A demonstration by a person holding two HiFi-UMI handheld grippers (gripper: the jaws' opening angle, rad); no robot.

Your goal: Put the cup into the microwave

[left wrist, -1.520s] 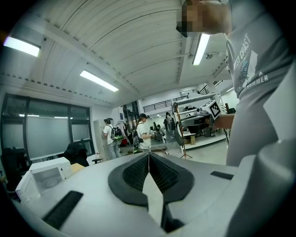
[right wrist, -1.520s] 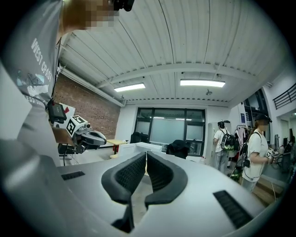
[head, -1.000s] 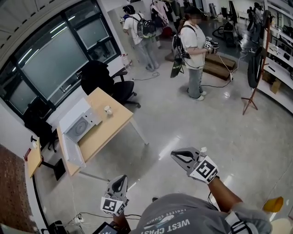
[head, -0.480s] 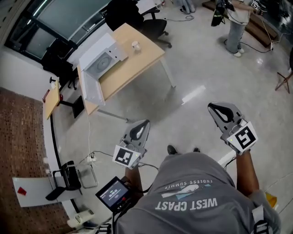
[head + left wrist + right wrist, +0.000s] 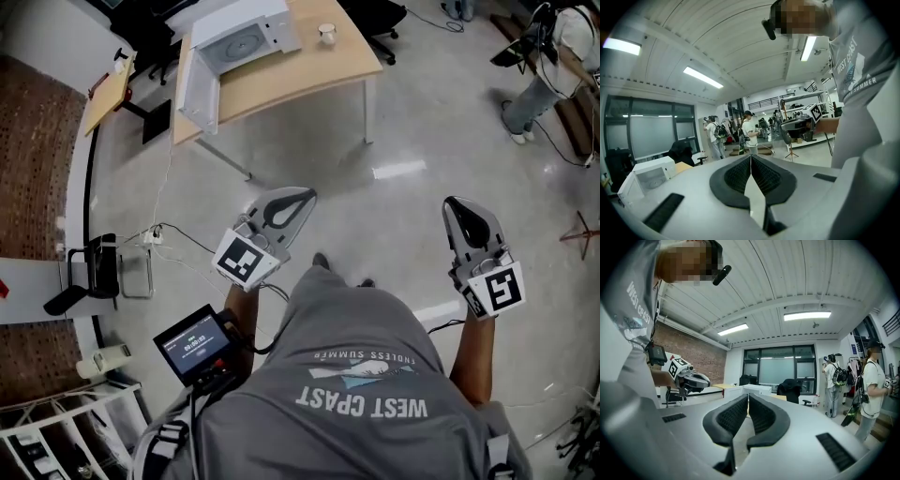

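Note:
A small white cup (image 5: 327, 34) stands on the wooden table (image 5: 300, 75) at the top of the head view. To its left on the same table is a white microwave (image 5: 239, 37) with its door swung open. The microwave (image 5: 651, 173) also shows far off in the left gripper view. Both grippers hang over the bare floor, well short of the table, in front of the person's body. My left gripper (image 5: 302, 197) is shut with nothing in it. My right gripper (image 5: 455, 204) is shut and empty too. Each gripper view shows its pads meeting, left (image 5: 751, 158) and right (image 5: 747, 397).
Cables (image 5: 159, 234) trail across the floor left of the left gripper, beside a black stand (image 5: 89, 272). A small screen (image 5: 192, 342) hangs at the person's waist. A dark office chair (image 5: 375, 14) sits behind the table. Another person (image 5: 553, 66) stands at the top right.
The head view has tipped down: the table and microwave now lie at the top edge. Both grippers have shifted a little towards the table and remain shut.

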